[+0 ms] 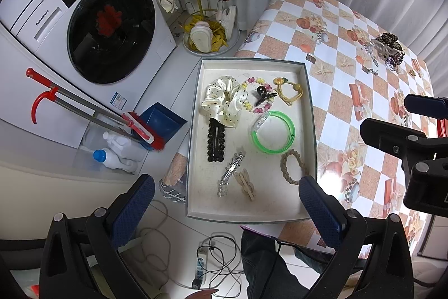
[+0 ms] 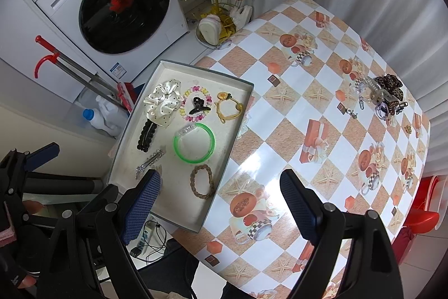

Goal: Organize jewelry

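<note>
A shallow white tray [image 1: 252, 209] lies on the checked table's [image 1: 336, 91] left end. It holds a dotted cream scrunchie [image 1: 224, 97], a green bangle [image 1: 273, 132], a black snap clip [image 1: 215, 140], a braided brown hair tie [image 1: 292, 166] and several other pieces. My left gripper [image 1: 226, 203] hovers open above the tray's near end, holding nothing. My right gripper [image 2: 221, 201] is also open and empty, over the tray's [image 2: 179, 201] near right corner and the tablecloth. A loose pile with a leopard claw clip [image 2: 387, 84] and small clips sits at the table's far right.
On the floor to the left are a white washing machine [image 1: 84, 27], a red broom with a blue dustpan [image 1: 159, 122] and detergent bottles [image 1: 117, 156]. A gold slipper rack [image 1: 207, 27] stands behind the table. Cables and a power strip [image 1: 201, 262] lie below. A red stool [image 2: 422, 217] stands right.
</note>
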`<action>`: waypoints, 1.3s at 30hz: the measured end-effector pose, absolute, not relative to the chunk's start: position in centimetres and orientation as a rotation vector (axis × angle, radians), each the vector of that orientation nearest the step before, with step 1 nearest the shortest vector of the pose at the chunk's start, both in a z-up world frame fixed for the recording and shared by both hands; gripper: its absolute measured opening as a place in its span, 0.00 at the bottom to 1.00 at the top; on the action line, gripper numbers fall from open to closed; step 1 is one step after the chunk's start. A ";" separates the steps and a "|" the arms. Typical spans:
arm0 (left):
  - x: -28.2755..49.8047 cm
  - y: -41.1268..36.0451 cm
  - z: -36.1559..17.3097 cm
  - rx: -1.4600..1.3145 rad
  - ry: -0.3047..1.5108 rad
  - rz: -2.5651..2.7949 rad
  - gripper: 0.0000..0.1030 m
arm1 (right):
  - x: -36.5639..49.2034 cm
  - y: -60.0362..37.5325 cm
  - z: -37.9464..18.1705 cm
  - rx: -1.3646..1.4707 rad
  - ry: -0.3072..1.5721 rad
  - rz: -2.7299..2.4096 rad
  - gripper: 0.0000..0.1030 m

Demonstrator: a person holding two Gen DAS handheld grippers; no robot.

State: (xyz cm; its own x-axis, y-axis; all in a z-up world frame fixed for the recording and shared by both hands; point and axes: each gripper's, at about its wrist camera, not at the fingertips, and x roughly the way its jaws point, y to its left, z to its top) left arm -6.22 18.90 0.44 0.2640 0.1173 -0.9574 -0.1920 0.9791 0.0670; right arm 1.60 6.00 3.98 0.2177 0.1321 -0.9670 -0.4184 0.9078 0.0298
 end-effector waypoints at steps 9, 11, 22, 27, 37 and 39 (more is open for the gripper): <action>-6.3 18.9 0.4 -0.066 1.286 0.209 1.00 | 1.5 6.1 4.0 -0.257 1.300 0.384 0.86; -6.3 19.0 0.3 -0.066 1.286 0.209 1.00 | 1.5 6.1 4.0 -0.256 1.300 0.384 0.86; -6.3 18.9 0.3 -0.066 1.286 0.211 1.00 | 1.4 6.2 4.1 -0.256 1.299 0.383 0.86; -6.4 18.8 0.4 -0.066 1.286 0.212 1.00 | 1.4 6.2 4.1 -0.255 1.299 0.383 0.86; -6.4 18.8 0.4 -0.065 1.285 0.213 1.00 | 1.3 6.3 4.1 -0.254 1.299 0.381 0.86; -6.5 18.8 0.4 -0.065 1.285 0.213 1.00 | 1.3 6.4 4.1 -0.254 1.299 0.380 0.86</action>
State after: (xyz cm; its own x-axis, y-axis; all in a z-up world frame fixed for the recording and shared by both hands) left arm -6.47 18.83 0.40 0.2653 0.1212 -0.9565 -0.1934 0.9786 0.0703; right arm 1.28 6.36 4.09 0.2201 0.1303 -0.9667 -0.4112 0.9111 0.0292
